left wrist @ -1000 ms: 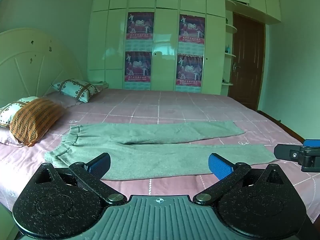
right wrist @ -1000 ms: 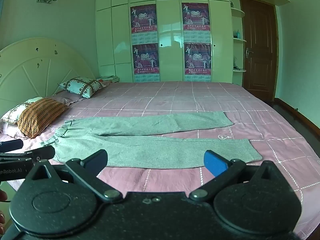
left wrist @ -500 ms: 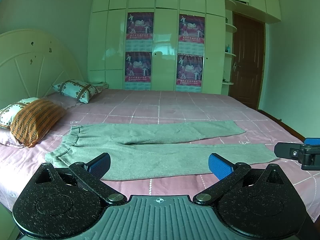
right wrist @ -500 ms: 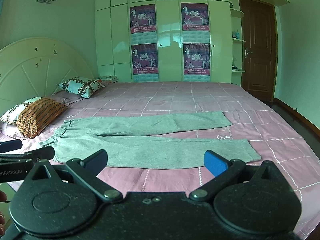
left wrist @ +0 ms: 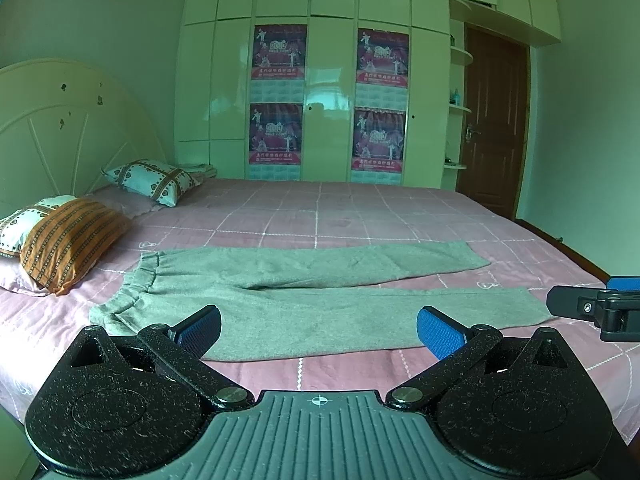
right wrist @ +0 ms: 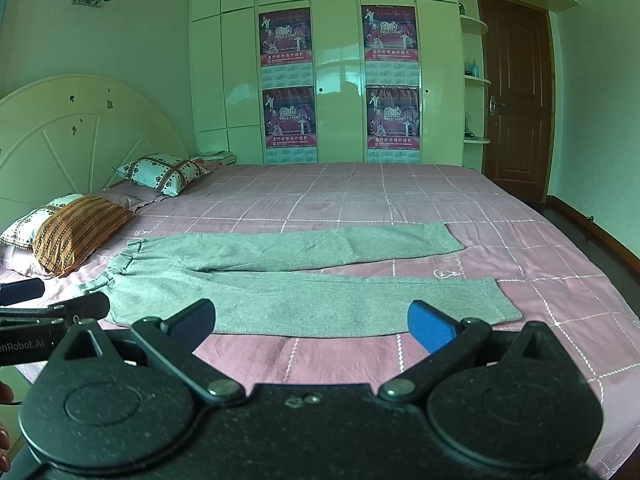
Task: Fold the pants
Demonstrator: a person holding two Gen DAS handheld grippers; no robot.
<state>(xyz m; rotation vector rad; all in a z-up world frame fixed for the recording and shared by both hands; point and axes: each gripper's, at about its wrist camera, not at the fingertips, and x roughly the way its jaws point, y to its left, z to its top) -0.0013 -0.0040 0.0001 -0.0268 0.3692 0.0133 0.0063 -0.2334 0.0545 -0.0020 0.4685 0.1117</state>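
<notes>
Grey pants [left wrist: 304, 296] [right wrist: 288, 276] lie flat across the pink checked bed [left wrist: 360, 216] [right wrist: 360, 196], waistband toward the pillows on the left, both legs stretched to the right and slightly apart. My left gripper [left wrist: 318, 330] hangs open above the near edge of the pants, nothing between its blue pads. My right gripper [right wrist: 310, 322] is open too, held over the near leg. In the left wrist view the right gripper's tip [left wrist: 596, 306] shows at the right edge, beyond the near leg's cuff. In the right wrist view the left gripper's tip [right wrist: 52, 308] shows at the left, by the waistband.
An orange striped pillow [left wrist: 68, 244] and patterned pillows [left wrist: 152, 180] lie by the cream headboard [left wrist: 60, 120] on the left. White wardrobes with posters [left wrist: 328, 100] stand behind the bed. A brown door [left wrist: 496, 120] is at the back right. Fingertips [right wrist: 4, 412] show at the left edge.
Both grippers have shifted only slightly; the pants lie as before and both stay open.
</notes>
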